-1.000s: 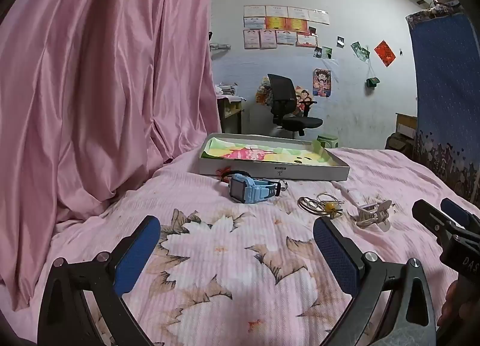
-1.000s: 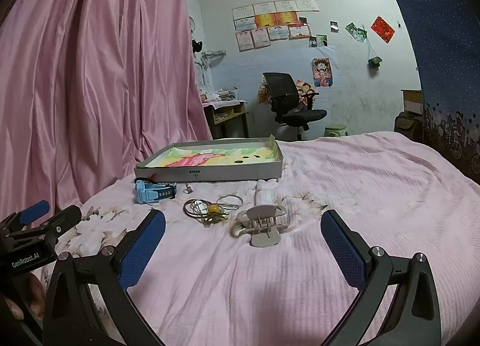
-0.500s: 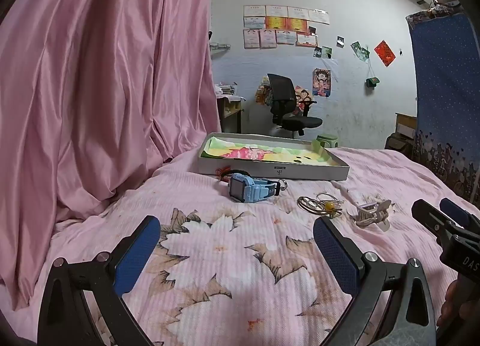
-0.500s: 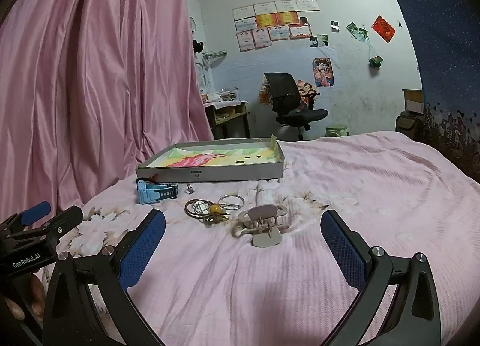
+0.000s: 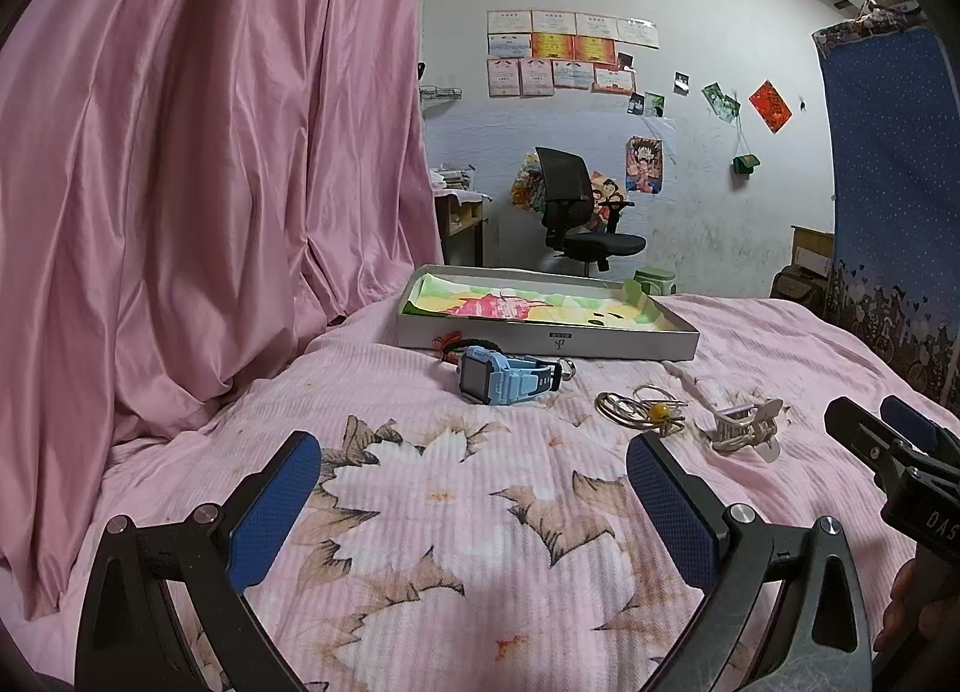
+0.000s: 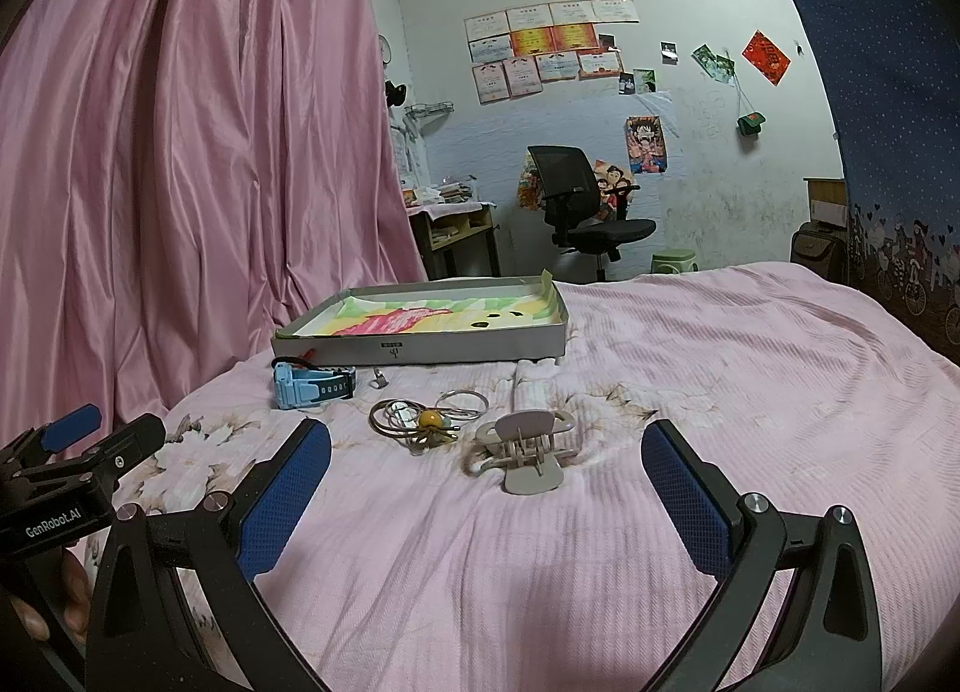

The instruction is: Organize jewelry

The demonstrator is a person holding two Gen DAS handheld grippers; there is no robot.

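Jewelry (image 6: 420,422) loose on pink bedspread (image 6: 720,392)

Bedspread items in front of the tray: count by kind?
Blue watch: 1
Dark cord bracelet, red detail, behind the watch: 1
Small silver piece beside the watch strap: 1
Tangle of thin metal bangles with a yellow bead: 1 cluster, bangle count unclear
Beige claw hair clip: 1
Total: 5 kinds, loose on the bedspread; none in the tray.
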